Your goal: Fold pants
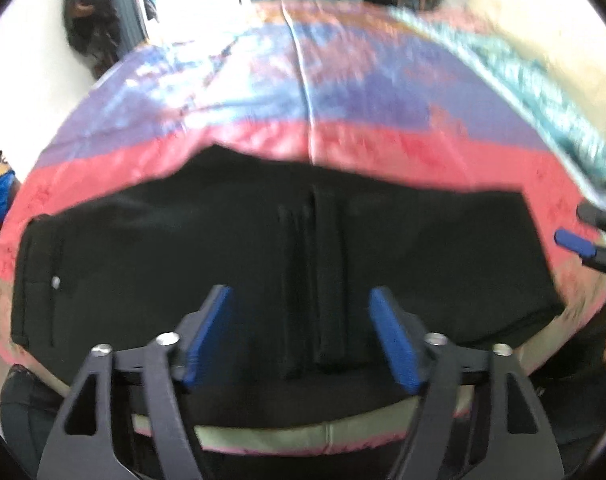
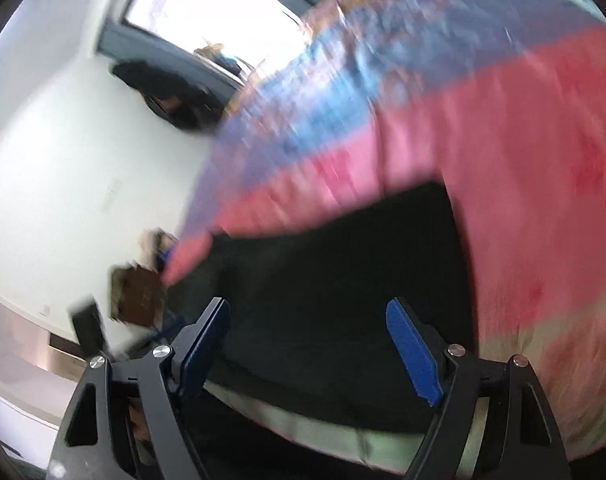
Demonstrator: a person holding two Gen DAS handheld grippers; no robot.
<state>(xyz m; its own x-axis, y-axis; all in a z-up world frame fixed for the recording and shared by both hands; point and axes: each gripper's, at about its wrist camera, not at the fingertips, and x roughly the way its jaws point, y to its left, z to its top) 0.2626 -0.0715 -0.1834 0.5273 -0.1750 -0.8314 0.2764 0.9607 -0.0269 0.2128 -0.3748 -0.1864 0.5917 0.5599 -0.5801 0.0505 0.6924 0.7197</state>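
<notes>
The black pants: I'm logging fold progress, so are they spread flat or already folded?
Partly folded, it seems: the black pants lie flat on the striped bedspread as one wide block, with layered edges down the middle. How many folds, cannot tell.

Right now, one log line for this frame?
task: fold pants | left gripper: open, empty | right gripper: open, empty | black pants: lying on bedspread

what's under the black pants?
The black pants lie spread on a bed cover banded in pink, purple and blue, with a pale strip at the near edge. The cover directly beneath them is hidden. Both the left gripper and right gripper are open, holding nothing.
</notes>
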